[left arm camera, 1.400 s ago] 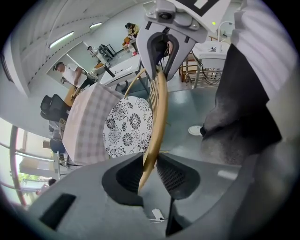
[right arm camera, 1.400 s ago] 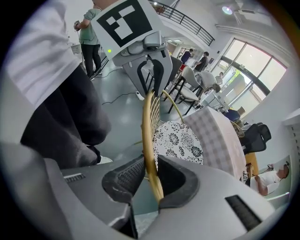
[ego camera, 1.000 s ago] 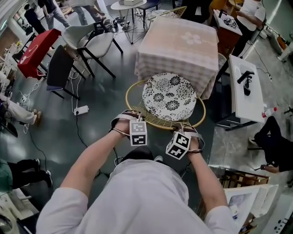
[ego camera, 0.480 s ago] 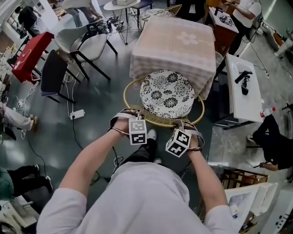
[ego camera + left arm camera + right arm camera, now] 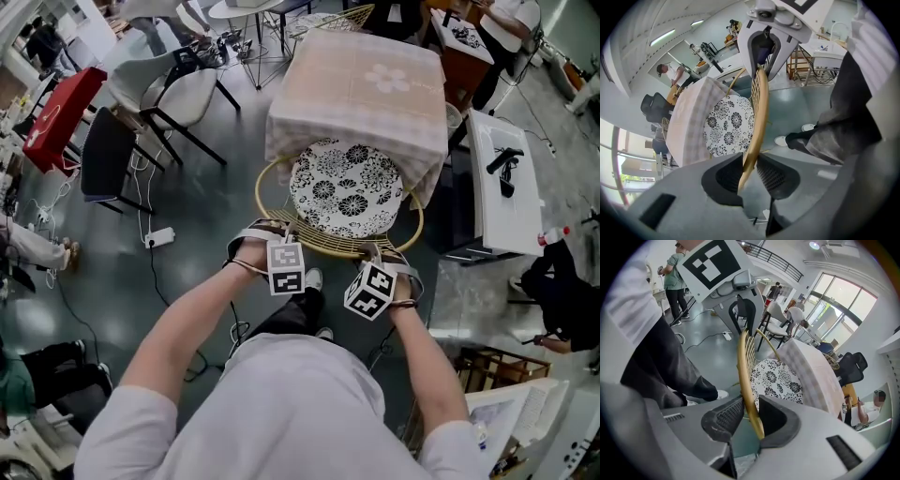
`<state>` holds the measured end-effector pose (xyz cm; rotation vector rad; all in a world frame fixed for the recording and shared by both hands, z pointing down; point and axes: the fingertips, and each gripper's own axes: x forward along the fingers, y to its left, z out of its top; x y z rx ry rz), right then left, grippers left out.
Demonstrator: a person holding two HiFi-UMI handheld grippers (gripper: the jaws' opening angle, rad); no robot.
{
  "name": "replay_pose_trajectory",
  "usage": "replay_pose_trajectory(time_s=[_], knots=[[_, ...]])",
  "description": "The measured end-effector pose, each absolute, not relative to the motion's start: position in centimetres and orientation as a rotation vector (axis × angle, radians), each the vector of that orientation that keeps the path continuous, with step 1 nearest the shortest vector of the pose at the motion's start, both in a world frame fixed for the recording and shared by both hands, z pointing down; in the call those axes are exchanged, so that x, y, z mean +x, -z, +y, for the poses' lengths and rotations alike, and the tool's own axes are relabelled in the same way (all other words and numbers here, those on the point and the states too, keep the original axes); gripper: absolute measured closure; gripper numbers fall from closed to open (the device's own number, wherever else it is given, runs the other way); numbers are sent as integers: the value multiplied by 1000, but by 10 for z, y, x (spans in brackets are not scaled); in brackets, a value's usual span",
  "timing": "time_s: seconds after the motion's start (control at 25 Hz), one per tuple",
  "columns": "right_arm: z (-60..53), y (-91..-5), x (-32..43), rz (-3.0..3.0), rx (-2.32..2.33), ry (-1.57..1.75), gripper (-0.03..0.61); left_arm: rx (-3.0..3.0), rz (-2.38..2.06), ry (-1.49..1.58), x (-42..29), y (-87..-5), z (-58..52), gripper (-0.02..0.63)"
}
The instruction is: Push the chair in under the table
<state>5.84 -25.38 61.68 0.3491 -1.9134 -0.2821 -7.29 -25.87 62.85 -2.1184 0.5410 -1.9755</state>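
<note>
A round rattan chair with a black-and-white flowered cushion (image 5: pixel 347 187) stands against the table (image 5: pixel 361 80), which wears a pale checked cloth. The cushion's far edge is tucked under the cloth's hem. My left gripper (image 5: pixel 270 230) is shut on the chair's curved back rim (image 5: pixel 328 246) at its near left. The rim (image 5: pixel 757 108) runs straight between the pads (image 5: pixel 723 176). My right gripper (image 5: pixel 384 251) holds the same rim (image 5: pixel 744 362) at the near right. Its jaws have just been opening slightly, with the rim still pressed between the pads (image 5: pixel 727 416).
A white side table (image 5: pixel 502 178) stands close on the right of the chair. Grey chairs (image 5: pixel 178 89) and a red table (image 5: pixel 61 103) are at the back left. A power strip (image 5: pixel 161 234) and cables lie on the floor to the left. People stand around the edges.
The chair has slid away from me toward the table, and its cushion now reaches under the cloth. Both grippers moved forward with the rim.
</note>
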Motion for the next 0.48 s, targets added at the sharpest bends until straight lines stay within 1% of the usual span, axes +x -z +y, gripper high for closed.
replay_pose_trajectory(time_s=[0.48], knots=[[-299,-618,58,-1908,346,254,494,-2125,542,1978,-72,-628,-304,524]])
